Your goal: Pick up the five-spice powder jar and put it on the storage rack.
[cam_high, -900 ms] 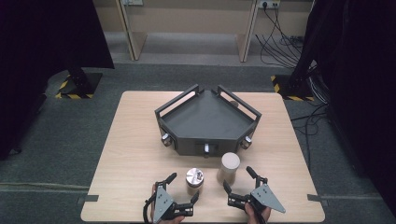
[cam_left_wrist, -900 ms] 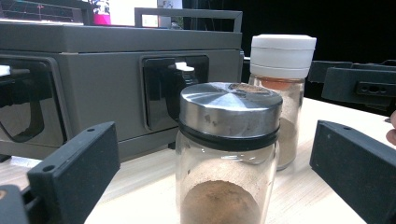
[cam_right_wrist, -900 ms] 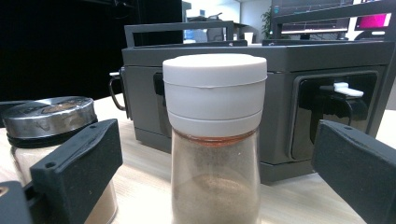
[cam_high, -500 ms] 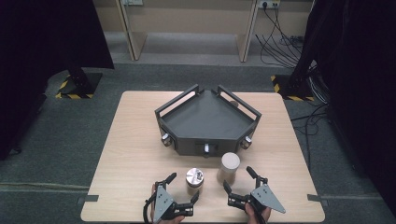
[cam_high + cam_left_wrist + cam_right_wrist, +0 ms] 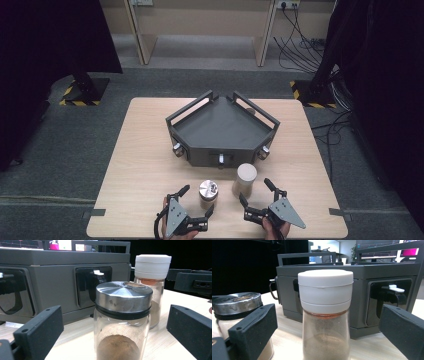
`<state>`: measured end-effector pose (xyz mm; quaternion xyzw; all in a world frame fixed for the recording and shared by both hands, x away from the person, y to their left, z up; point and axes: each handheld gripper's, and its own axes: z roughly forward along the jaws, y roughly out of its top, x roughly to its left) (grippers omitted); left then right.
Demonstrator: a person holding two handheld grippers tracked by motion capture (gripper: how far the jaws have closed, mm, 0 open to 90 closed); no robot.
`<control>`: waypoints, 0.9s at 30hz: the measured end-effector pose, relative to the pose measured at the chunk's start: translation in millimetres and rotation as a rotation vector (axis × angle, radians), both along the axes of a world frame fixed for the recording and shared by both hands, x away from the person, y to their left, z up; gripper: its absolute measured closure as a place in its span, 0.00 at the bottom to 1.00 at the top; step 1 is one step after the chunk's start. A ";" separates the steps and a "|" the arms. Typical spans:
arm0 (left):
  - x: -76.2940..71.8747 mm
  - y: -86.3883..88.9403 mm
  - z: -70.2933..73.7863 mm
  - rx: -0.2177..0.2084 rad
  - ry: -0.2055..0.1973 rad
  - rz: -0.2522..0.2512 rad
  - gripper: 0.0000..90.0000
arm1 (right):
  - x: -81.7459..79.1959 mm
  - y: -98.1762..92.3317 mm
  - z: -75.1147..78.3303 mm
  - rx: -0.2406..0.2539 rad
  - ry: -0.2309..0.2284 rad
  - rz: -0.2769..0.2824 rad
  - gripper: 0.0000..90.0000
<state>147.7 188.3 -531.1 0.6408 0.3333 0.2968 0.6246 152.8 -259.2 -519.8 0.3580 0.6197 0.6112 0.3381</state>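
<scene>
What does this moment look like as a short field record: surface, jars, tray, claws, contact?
surface: light wooden table
jar 1: glass jar with shiny metal lid, brown powder inside, upright, between the left claw's jaws
jar 2: glass jar with white plastic cap, brownish powder, upright, between the right claw's jaws
tray: dark grey angular metal tray with handles, behind both jars
left claw: open
right claw: open
contact: neither jar touched
</scene>
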 end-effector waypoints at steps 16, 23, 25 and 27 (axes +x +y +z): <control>4.4 -4.2 5.4 0.022 0.022 -0.019 0.00 | 0.1 -0.2 0.1 0.000 -0.001 0.001 0.02; 7.3 -3.4 7.2 0.029 0.030 -0.033 0.00 | 0.1 -0.4 -0.1 0.000 -0.002 0.002 0.02; 8.4 -3.8 8.1 0.033 0.034 -0.037 0.00 | 0.2 -0.3 -0.2 0.000 -0.002 0.003 0.02; 9.3 -5.3 9.4 0.041 0.038 -0.038 0.00 | 0.1 -0.1 -0.1 0.000 -0.002 0.003 0.02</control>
